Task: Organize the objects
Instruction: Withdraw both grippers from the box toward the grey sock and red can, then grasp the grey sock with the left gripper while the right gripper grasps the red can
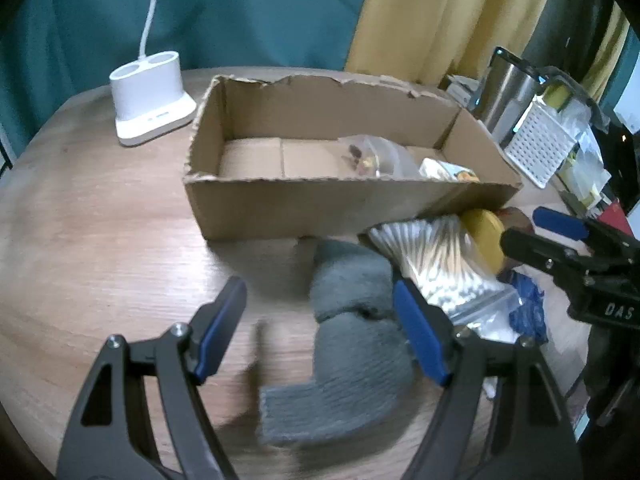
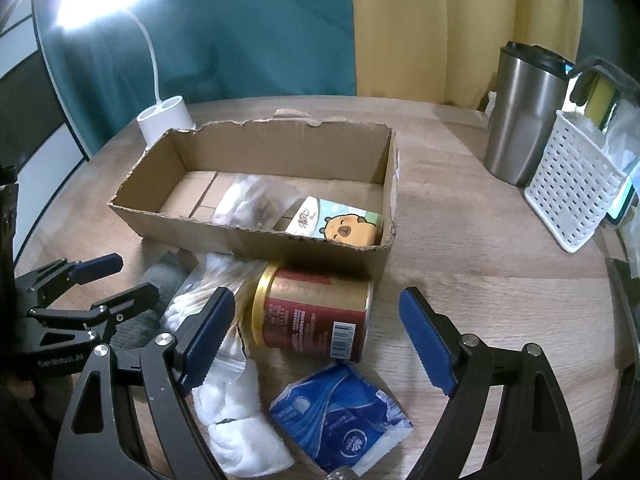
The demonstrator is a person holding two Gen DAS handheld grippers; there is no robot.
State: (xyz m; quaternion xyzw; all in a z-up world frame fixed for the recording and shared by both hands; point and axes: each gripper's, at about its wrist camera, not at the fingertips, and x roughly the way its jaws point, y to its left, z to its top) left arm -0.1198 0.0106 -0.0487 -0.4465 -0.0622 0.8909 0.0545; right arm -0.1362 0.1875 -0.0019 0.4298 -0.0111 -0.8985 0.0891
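Observation:
An open cardboard box (image 1: 304, 204) (image 2: 372, 248) stands on the round wooden table. It holds a clear bag (image 2: 252, 200) and a cartoon tissue pack (image 2: 340, 226). In front of it lie a grey sock (image 1: 352, 300), a bag of cotton swabs (image 1: 436, 256) (image 2: 208, 280), a red tin can on its side (image 2: 316, 312), a blue tissue pack (image 2: 340, 424) and a white sock (image 2: 240, 424). My left gripper (image 1: 320, 320) is open, its fingers either side of the grey sock. My right gripper (image 2: 320, 332) is open, just above the can.
A white lamp base (image 1: 148, 100) (image 2: 164, 120) stands at the back left. A steel tumbler (image 2: 524, 116) and a white perforated basket (image 2: 576, 196) stand at the right. The table's edge curves round at left and front.

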